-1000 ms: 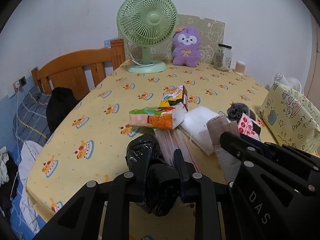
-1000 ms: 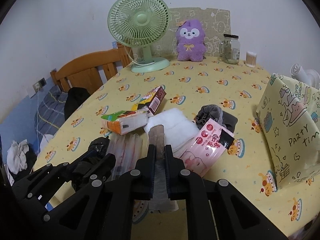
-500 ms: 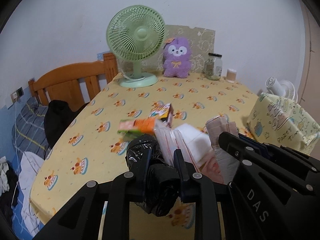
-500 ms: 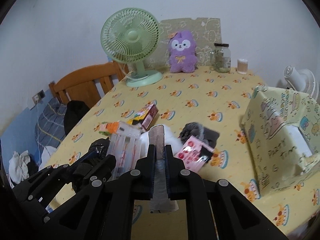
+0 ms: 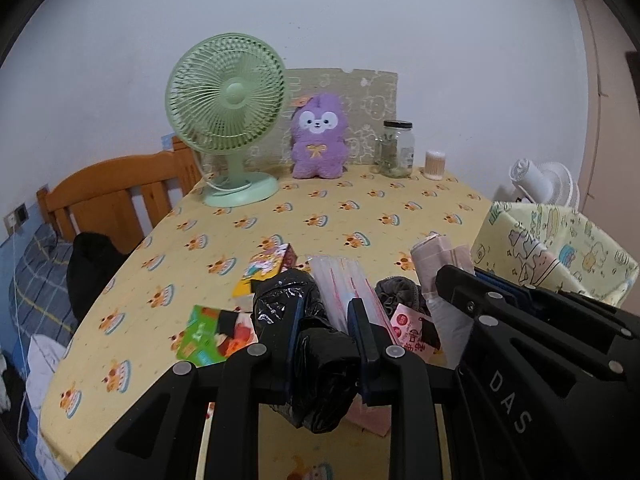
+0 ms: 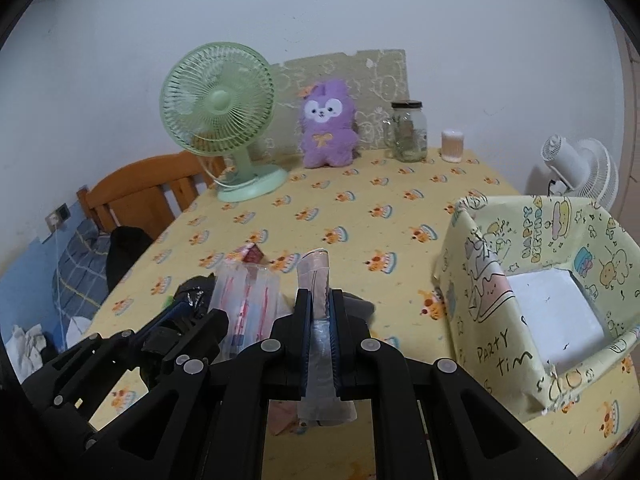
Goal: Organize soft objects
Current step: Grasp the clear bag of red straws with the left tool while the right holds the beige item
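My left gripper [image 5: 326, 316] is shut on a crumpled black plastic bag [image 5: 316, 360] and holds it above the table. My right gripper [image 6: 319, 300] is shut on a flat pinkish-grey packet [image 6: 316, 276], also lifted; it shows in the left wrist view [image 5: 434, 256]. A clear packet with red stripes [image 6: 246, 300] hangs between the two grippers. On the table below lie a pink packet [image 5: 412, 334], a grey cloth [image 5: 400, 292] and colourful tissue packs [image 5: 212, 338]. A yellow party-print box [image 6: 536, 292], open on top, stands at the right with a white item inside.
At the table's far edge stand a green fan [image 5: 228, 120], a purple plush [image 5: 318, 136], a glass jar [image 5: 396, 148] and a cotton-swab tub [image 5: 435, 165]. A wooden bed headboard [image 5: 108, 200] is at the left. A white fan [image 6: 580, 168] stands beyond the box.
Both grippers have risen and pulled back with their loads; the table items now sit lower and nearer, and the box's open top has come into the right wrist view.
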A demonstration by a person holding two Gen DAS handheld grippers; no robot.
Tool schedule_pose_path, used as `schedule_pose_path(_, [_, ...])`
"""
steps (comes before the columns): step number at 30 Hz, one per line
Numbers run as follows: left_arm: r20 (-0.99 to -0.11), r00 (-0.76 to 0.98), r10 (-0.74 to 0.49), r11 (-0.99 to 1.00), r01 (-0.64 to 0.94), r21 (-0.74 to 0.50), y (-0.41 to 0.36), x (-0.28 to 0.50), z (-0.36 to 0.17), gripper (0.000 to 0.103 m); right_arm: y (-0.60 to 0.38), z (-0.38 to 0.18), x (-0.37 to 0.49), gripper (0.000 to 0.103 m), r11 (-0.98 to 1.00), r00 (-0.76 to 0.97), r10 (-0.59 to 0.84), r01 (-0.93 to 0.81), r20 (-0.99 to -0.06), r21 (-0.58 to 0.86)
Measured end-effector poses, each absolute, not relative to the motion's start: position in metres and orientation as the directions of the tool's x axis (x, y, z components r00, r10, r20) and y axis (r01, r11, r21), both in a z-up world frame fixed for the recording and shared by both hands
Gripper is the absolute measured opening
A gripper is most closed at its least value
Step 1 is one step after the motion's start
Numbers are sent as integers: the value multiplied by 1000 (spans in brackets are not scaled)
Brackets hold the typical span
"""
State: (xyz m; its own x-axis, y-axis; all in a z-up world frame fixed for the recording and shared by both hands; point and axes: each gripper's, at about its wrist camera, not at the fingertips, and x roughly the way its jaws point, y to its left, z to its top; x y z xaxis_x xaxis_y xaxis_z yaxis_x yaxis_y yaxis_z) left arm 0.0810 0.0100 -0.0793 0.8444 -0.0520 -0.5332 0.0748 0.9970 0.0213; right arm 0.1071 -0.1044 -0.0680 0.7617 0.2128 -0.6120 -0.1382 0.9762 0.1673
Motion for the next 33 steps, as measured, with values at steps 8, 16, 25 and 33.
schedule_pose_path(8, [-592, 805, -39, 998, 59, 14, 17, 95, -98, 38, -103, -89, 120, 11, 978, 727, 206, -126, -655, 167])
schedule_pose_path(16, [-622, 782, -27, 1000, 17, -21, 32, 94, -107, 40, -89, -96, 119, 11, 971, 706, 239, -164, -666, 175])
schedule_pose_path(25, [-641, 757, -126, 992, 100, -77, 20, 96, -111, 17, -96, -99, 116, 11, 976, 696, 216, -137, -685, 169])
schedule_pose_path(33, [-630, 766, -131, 991, 116, -65, 12, 92, -102, 0, -103, -91, 111, 12, 974, 700, 221, -129, -679, 184])
